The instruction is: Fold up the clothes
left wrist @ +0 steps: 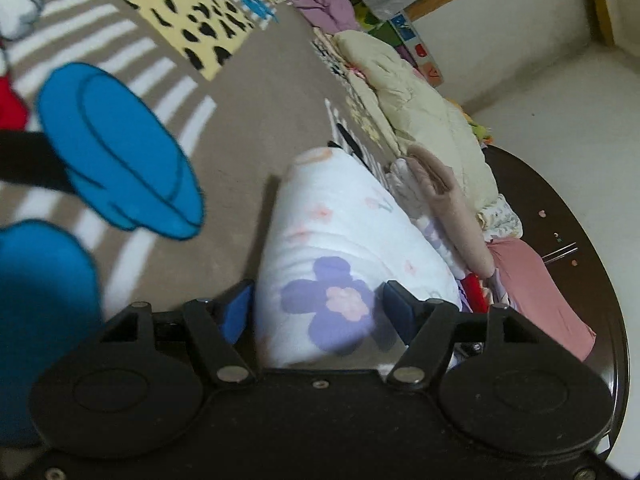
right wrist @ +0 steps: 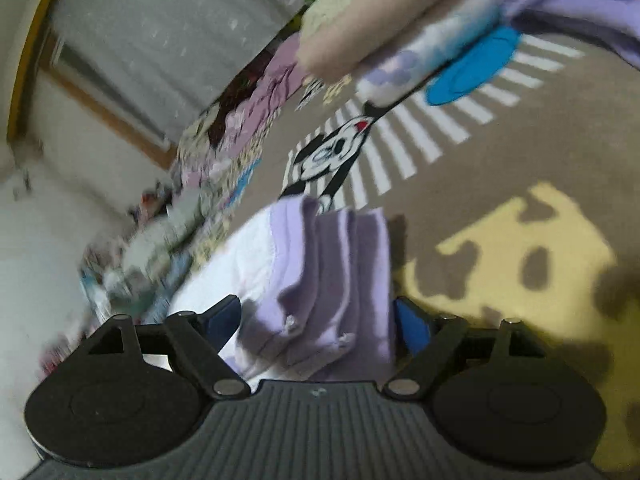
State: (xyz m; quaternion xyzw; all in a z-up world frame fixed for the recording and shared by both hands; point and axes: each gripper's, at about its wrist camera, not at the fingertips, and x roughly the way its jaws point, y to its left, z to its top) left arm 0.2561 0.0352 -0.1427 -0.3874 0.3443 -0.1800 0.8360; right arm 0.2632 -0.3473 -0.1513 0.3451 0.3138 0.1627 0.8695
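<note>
I am looking at a white padded garment printed with purple and pink flowers [left wrist: 340, 264], bunched into a thick roll that is lying over the brown cartoon-print blanket [left wrist: 256, 112], just beside a stack of folded cream, beige and pink clothes [left wrist: 448, 168]. My left gripper [left wrist: 316, 312] is pinching that roll, its blue-padded fingers [left wrist: 236, 312] pressing in on either side. My right gripper [right wrist: 316, 320] is squeezing the garment's lilac ribbed cuff and white edge [right wrist: 332, 280], gathered in folds between the fingers; this view is blurred. Both grippers are tilting, so the blanket is slanting across each view. A dark round wooden table [left wrist: 580, 248] is sitting at the right of the stack. I cannot read any writing or labels.
</note>
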